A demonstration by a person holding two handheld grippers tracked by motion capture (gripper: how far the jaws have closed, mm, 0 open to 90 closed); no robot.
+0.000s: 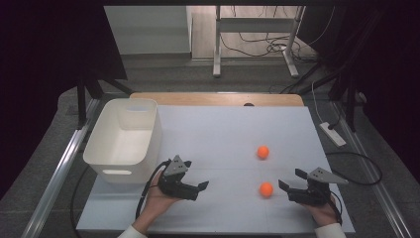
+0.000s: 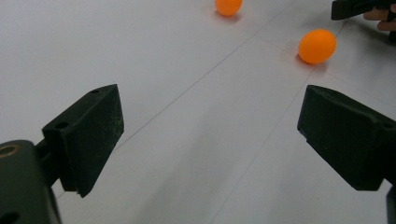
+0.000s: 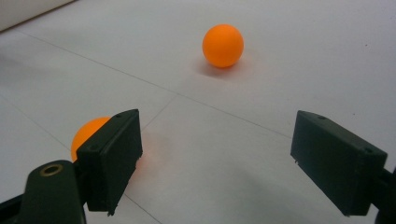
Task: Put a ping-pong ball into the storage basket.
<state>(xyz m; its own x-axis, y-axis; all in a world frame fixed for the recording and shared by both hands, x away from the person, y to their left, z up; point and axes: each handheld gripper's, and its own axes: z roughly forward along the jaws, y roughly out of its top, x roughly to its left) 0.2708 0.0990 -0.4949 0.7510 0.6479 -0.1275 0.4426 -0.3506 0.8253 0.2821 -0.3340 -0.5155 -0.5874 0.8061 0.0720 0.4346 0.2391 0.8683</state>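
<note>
We are holding the right gripper (image 1: pixel 291 185) fingers wide open, empty, beside the near orange ball (image 1: pixel 266 189), left gripper (image 1: pixel 198 187) likewise gaping, the far ball (image 1: pixel 263 151) lying apart on the bench (image 1: pixel 218 134).

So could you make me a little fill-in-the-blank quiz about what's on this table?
1. The two balls are coloured ____.
2. The white bin stands nearest the ____ gripper.
3. The right gripper has its jaws ____.
4. The number of balls inside the bin is ____.

Missing words: orange; left; open; zero
</note>
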